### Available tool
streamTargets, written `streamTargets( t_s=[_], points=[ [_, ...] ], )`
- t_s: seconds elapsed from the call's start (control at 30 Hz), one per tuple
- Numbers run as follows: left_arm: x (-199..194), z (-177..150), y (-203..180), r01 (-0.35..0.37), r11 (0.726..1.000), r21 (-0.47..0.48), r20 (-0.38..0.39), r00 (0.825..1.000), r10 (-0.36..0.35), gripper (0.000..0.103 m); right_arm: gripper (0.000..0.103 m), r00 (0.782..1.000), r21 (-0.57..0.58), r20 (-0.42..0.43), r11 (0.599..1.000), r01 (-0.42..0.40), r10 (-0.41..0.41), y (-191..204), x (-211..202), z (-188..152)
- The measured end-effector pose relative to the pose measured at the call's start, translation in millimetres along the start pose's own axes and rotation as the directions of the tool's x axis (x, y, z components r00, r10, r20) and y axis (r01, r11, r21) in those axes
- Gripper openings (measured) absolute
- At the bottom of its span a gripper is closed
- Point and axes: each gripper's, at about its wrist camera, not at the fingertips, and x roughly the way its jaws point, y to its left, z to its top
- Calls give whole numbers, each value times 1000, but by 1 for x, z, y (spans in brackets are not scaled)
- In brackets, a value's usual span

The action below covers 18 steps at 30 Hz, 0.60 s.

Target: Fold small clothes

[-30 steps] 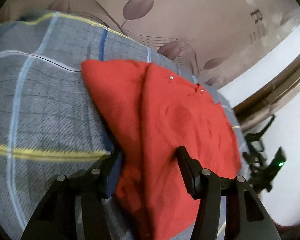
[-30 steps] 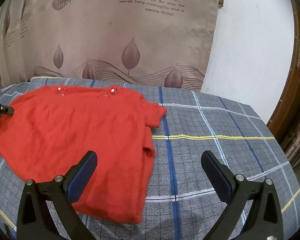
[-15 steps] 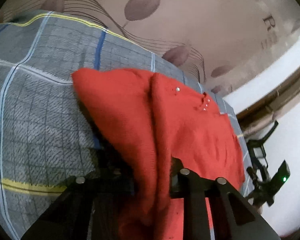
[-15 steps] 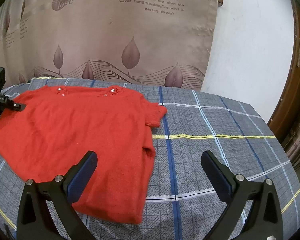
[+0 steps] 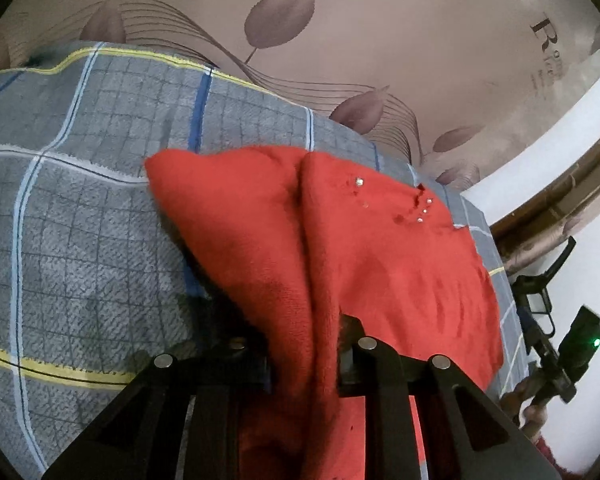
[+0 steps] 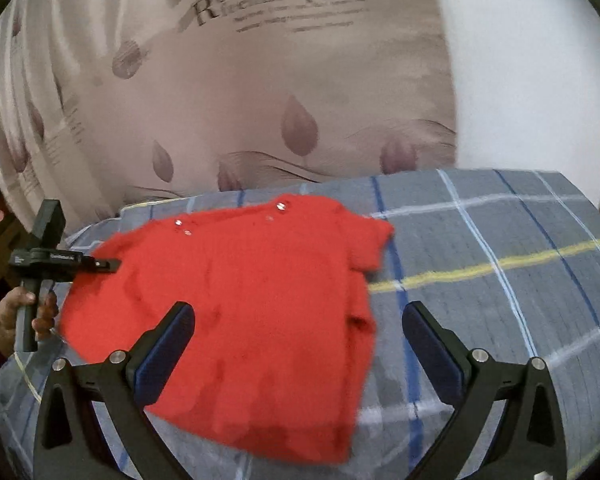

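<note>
A small red knit top [image 6: 252, 288] with shiny studs at the neck lies on a grey plaid bedspread [image 6: 500, 240]. My left gripper [image 5: 304, 344] is shut on the red top's left edge [image 5: 312, 280], which is pinched into a raised ridge between its fingers. The left gripper also shows in the right wrist view [image 6: 100, 264], at the top's left side. My right gripper [image 6: 296, 344] is open and empty, hovering over the top's lower half. It appears in the left wrist view at the far right [image 5: 548, 320].
A beige curtain with leaf prints and lettering [image 6: 260, 80] hangs behind the bed. A white wall [image 6: 532, 80] and a brown wooden frame [image 5: 560, 200] stand at the right. The bedspread stretches bare to the right of the top.
My left gripper closed on the top's left edge and lifted it into a fold. My right gripper moved forward over the top and tilted upward, staying open.
</note>
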Motion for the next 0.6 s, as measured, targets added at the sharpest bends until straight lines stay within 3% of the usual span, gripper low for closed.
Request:
streamTargets(
  t_s=[0.07, 0.2, 0.37, 0.47, 0.5, 0.6],
  points=[
    [0, -1, -2, -4, 1000, 6, 0, 1000, 4, 21, 100, 1000, -20, -26, 1000, -14, 14, 6, 13, 7],
    [-2, 0, -2, 1, 999, -52, -7, 1000, -1, 21, 85, 997, -28, -77, 999, -19, 17, 8, 46, 20],
    [-6, 1, -19, -79, 997, -17, -6, 997, 79, 20, 81, 997, 5, -82, 1000, -1, 2, -2, 68, 39],
    [-10, 3, -34, -87, 996, -17, -12, 996, 87, 19, 78, 976, 14, -214, 999, 43, -39, -13, 104, 42],
    [-12, 4, -40, -86, 996, -16, -14, 996, 86, 19, 78, 958, 24, -284, 999, 41, -32, -18, 120, 41],
    [-16, 7, -62, -85, 996, 1, -28, 996, 84, 19, 78, 961, 52, -277, 998, 19, -4, -23, 116, 47]
  ],
)
